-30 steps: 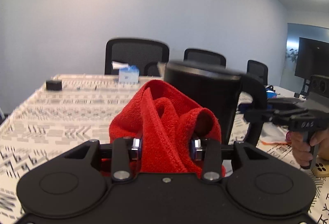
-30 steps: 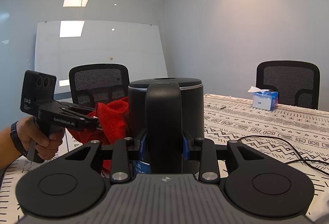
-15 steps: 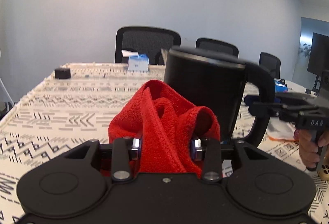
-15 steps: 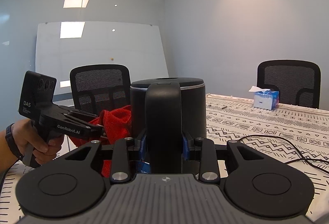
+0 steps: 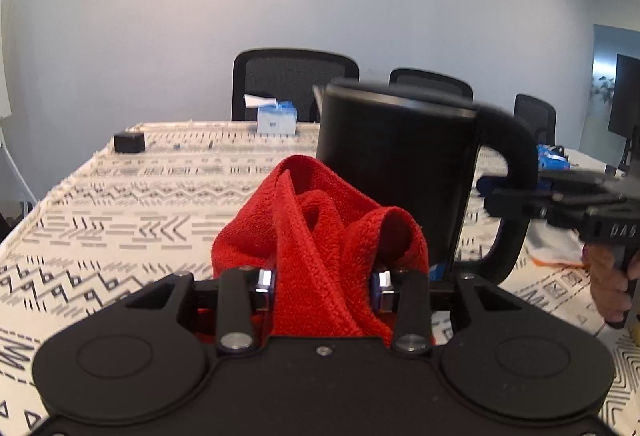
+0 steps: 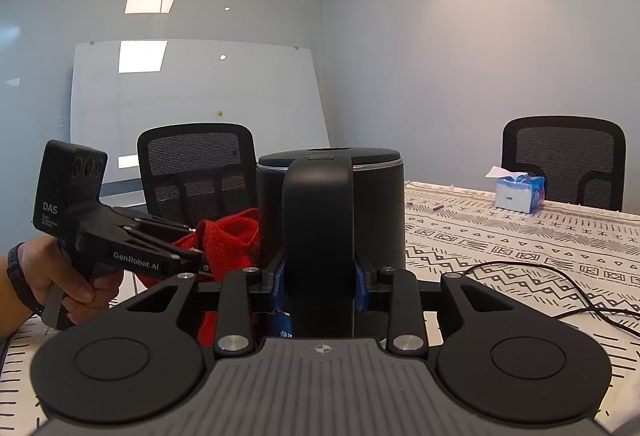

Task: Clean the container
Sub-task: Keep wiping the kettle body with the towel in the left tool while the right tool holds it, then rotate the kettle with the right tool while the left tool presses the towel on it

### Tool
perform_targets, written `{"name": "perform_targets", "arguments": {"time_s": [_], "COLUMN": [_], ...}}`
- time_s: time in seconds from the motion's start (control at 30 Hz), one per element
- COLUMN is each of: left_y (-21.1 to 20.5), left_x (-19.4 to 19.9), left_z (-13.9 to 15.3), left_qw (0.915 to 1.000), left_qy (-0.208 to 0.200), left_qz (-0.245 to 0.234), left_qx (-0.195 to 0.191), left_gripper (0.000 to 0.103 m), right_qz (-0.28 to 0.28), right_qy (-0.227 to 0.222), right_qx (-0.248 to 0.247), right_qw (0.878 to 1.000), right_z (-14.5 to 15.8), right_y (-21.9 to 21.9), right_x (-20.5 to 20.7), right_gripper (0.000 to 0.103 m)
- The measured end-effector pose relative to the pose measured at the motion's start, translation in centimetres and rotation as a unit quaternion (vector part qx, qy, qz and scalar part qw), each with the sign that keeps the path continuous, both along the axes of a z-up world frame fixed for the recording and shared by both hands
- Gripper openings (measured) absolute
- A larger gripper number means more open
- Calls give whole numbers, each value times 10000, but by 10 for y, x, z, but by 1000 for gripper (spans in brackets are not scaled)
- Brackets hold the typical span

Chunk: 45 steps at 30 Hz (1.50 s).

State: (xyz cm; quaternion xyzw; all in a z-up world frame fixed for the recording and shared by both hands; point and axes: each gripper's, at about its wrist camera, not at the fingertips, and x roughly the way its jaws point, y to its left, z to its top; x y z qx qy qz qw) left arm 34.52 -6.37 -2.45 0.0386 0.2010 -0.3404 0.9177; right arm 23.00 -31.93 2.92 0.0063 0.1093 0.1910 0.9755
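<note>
A black kettle-like container [image 5: 396, 159] with a lid and a big handle is held above the patterned table; it also shows in the right wrist view [image 6: 376, 207]. My right gripper [image 6: 318, 288] is shut on its handle [image 6: 318, 236]. My left gripper [image 5: 322, 286] is shut on a bunched red cloth [image 5: 320, 228], which lies against the container's lower side. In the right wrist view the left gripper [image 6: 196, 256] holds the cloth [image 6: 228, 240] at the container's left side.
The table [image 5: 120, 203] has a black-and-white patterned cover. A blue tissue box [image 5: 277, 119] and a small black box [image 5: 129, 142] sit at the far end. A black cable [image 6: 540, 288] lies on the table. Black office chairs [image 5: 294, 87] stand around.
My left gripper and the cloth have moved lower along the container's side. The right gripper keeps the container held almost still.
</note>
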Motion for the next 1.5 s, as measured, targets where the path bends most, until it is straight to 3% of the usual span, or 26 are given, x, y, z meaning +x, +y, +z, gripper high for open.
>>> {"name": "perform_targets", "arguments": {"time_s": [0.2,0.43,0.57,0.67,0.77,0.83,1.1,1.33,1.5], "left_y": [0,-7,0,-5,-10,-11,-10,-12,-9], "left_x": [-11,-12,-21,-25,-20,-14,-23,-19,-31], "left_z": [19,-5,16,20,7,-7,20,-5,18], "left_qw": [9994,9999,9994,9991,9996,10000,9990,9999,9990], "left_qy": [-275,-27,-256,-393,-276,12,-399,-28,-375], "left_qz": [-17,93,9,-18,21,75,10,103,49], "left_qx": [-207,54,-223,-169,-33,22,-211,23,-241], "left_gripper": [42,42,42,42,42,42,42,42,42], "right_qz": [27,91,99,103,118,123,109,132,184], "right_qy": [-29,-35,-35,-40,-40,-47,-74,-99,-111], "right_qx": [-24,-30,-33,-33,-41,-55,-108,-149,-192], "right_qw": [10000,9999,9999,9999,9999,9999,9999,9998,9996], "right_z": [0,-1,-1,-2,-1,-1,-2,-3,-3], "right_y": [1,1,1,1,1,2,5,7,11], "right_x": [-2,-3,-3,-3,-3,-4,-5,-6,-8], "right_gripper": [30,30,30,30,30,30,30,30,30]}}
